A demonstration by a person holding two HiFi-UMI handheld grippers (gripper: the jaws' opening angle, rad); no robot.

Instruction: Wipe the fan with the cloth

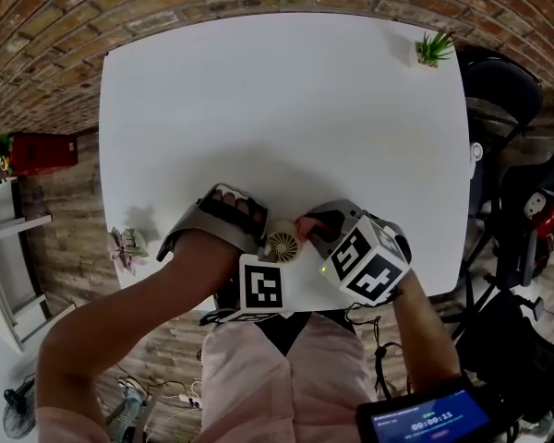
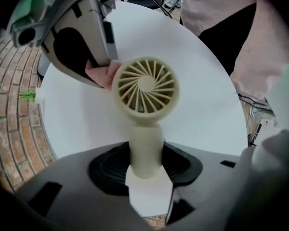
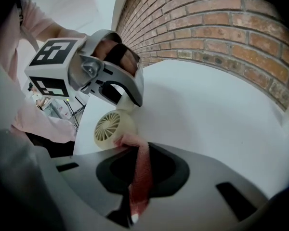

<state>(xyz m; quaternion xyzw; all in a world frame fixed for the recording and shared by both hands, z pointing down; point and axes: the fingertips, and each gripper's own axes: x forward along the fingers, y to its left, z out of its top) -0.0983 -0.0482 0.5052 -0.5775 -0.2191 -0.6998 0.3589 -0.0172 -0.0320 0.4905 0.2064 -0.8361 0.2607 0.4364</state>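
A white table (image 1: 286, 109) is seen by a brick wall (image 1: 37, 26). Near its front edge, the small cream fan (image 2: 145, 86) is held by its handle in the clenched left gripper (image 2: 145, 167). The pink cloth (image 3: 139, 160) is pinched tight in the right gripper (image 3: 135, 191) and pressed against the fan's round rim.
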